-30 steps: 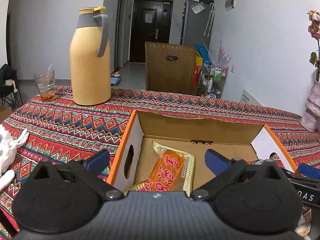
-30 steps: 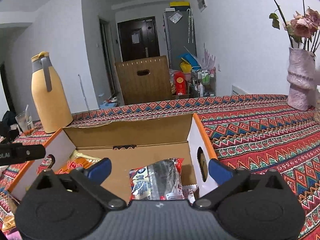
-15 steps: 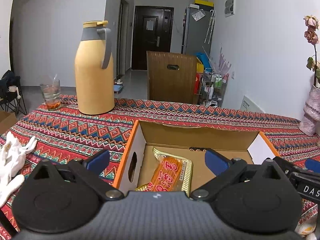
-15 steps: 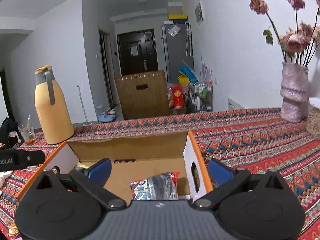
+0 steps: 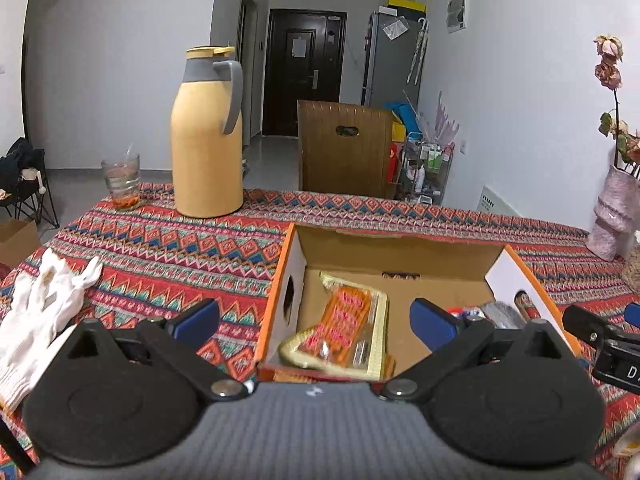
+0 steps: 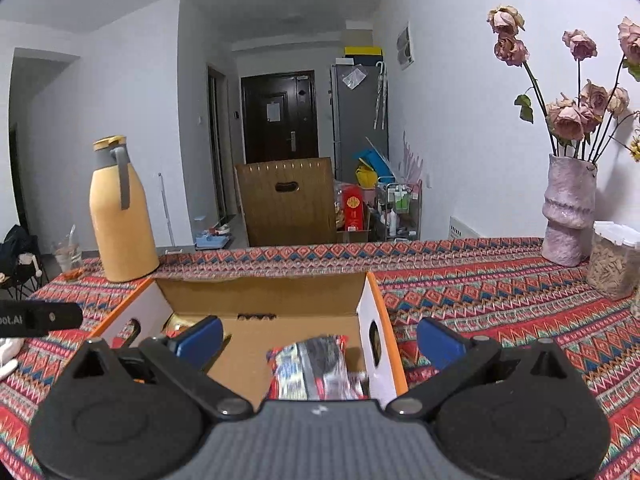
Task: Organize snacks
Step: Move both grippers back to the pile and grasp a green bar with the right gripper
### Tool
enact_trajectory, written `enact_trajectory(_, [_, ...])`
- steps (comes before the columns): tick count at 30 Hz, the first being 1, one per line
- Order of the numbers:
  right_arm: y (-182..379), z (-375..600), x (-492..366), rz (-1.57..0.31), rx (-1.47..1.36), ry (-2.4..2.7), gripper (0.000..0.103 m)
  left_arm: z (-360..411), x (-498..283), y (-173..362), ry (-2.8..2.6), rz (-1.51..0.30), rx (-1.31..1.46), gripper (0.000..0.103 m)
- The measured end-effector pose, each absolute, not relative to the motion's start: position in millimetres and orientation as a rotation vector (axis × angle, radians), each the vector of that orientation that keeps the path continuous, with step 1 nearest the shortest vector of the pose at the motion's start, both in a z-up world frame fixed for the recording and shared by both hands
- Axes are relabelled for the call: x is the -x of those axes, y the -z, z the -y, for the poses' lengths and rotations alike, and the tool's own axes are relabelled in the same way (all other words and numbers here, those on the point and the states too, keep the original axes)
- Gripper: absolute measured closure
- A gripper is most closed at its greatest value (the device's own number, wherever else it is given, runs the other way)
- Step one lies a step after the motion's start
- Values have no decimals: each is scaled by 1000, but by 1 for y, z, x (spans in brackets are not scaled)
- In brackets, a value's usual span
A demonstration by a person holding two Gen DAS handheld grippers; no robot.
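On the far left of the worktop [image 5: 168, 248] lay a white glove [image 5: 40, 308], with a glass [image 5: 120, 180] and a yellow flask [image 5: 208, 136] behind it. The left tongs [image 5: 314, 318] stood apart and empty, above the near left corner of the box [image 5: 400, 248]. Inside the box, on its left side, an orange snack pack [image 5: 344, 328] leaned against the near wall.

On the box's right side lay a dark snack pack [image 6: 320, 364], close to the right wall. The right tongs [image 6: 320, 338] were likewise apart and empty, poised above it without touching. Further right stood a vase [image 6: 568, 208] of dried roses and a jar [image 6: 614, 260], well apart from the box.

Judging by this, both packs were already in the box and neither tongs carried anything, so the step in hand looked like the end of a placing. No loose snack was plainly visible on the worktop; a pale scrap at the bottom right edge of the left view was too cut off to name. The next move would call for finding another snack outside the box, closing on it near its middle, and setting it beside the two packs.
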State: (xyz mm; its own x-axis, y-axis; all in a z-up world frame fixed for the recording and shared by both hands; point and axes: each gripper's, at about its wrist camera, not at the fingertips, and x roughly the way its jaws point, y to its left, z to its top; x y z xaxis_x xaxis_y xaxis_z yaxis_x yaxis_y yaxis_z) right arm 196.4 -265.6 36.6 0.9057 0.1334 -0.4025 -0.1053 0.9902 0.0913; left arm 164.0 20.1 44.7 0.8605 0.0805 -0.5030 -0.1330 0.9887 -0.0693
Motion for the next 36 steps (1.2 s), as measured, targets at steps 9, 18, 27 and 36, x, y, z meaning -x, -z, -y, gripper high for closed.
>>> enact_trajectory(9, [-17,260,-144,-485,-37,-141,0,-33,-113,-29,-105,-561,104,0])
enact_trajectory(18, [11,242,-102,-582,-8,-174,0,-46,-68,-4,-103,-614,122,0])
enact_trajectory(27, [31,193,-84,-639,104,-204,0,-58,-34,10,-104,-624,129,0])
enact_trajectory(36, [43,164,-73,-620,213,-136,0,-70,-11,16,-99,-624,154,0])
